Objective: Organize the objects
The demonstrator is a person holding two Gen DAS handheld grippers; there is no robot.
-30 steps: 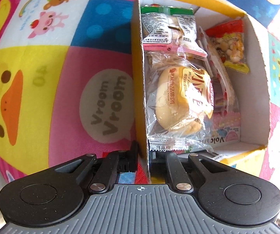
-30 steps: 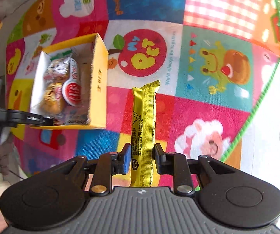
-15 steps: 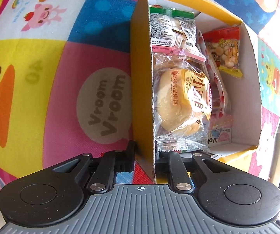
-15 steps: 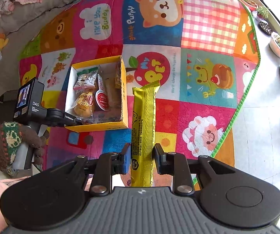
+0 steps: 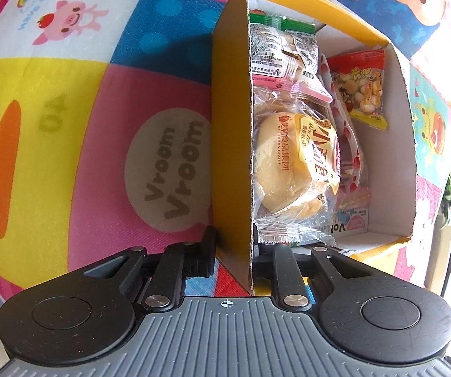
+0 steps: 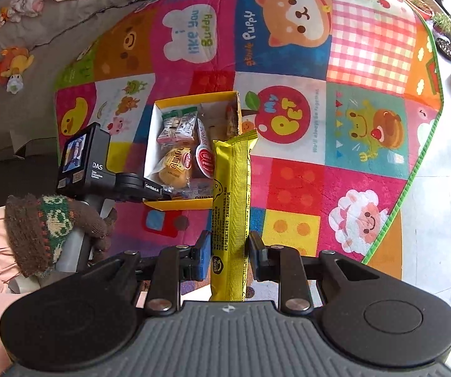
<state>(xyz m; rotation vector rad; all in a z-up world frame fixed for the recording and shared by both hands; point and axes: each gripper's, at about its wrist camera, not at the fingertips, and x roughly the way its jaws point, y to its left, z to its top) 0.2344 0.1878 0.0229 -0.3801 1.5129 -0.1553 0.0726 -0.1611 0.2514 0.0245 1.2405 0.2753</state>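
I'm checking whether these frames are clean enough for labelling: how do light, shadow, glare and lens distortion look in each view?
Left wrist view: hard sunlight, the box wall throws a dark shadow on the mat, the bun wrapper glints, and the edges bulge strongly. Right wrist view: softer light, the floor at right is washed out, the yellow snack bar shines slightly, and the mat curves like a dome.

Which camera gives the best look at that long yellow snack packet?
The right wrist view: the yellow packet stands between the right gripper fingers, above the snack box. The left wrist view doesn't show it.
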